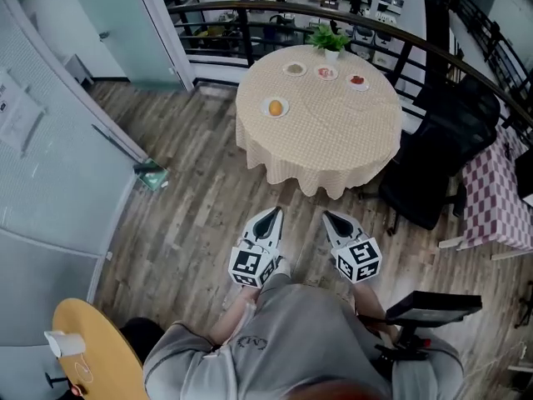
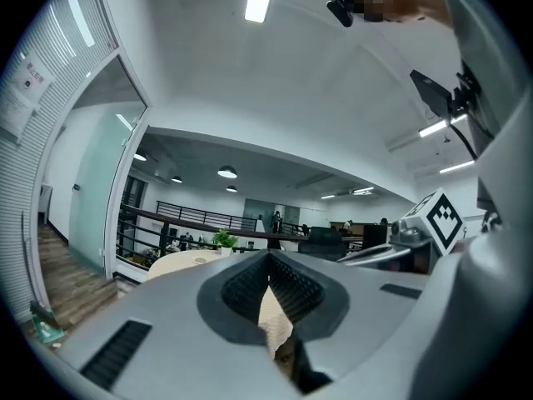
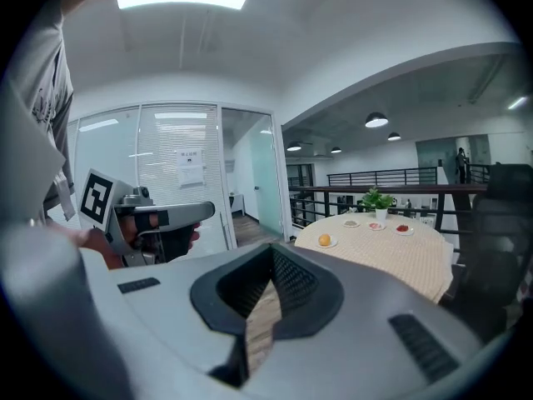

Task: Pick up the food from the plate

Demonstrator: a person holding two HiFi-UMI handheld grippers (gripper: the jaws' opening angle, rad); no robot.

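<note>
A round table [image 1: 333, 140] under a beige checked cloth stands some way ahead of me. On it an orange food item [image 1: 275, 107] lies on a small white plate at the left, and three more small plates [image 1: 326, 72] with food sit near a potted plant [image 1: 331, 38]. My left gripper [image 1: 275, 214] and right gripper [image 1: 328, 216] are held side by side close to my body, well short of the table, both shut and empty. The right gripper view shows the orange [image 3: 324, 240] far off and the left gripper [image 3: 212, 212] beside it.
A black office chair [image 1: 441, 157] stands right of the table, with a curved railing [image 1: 250, 11] behind it. A glass wall [image 1: 50, 123] runs along the left. A yellow round table [image 1: 92, 348] is at the lower left, and a checked-cloth table [image 1: 500, 198] at the right.
</note>
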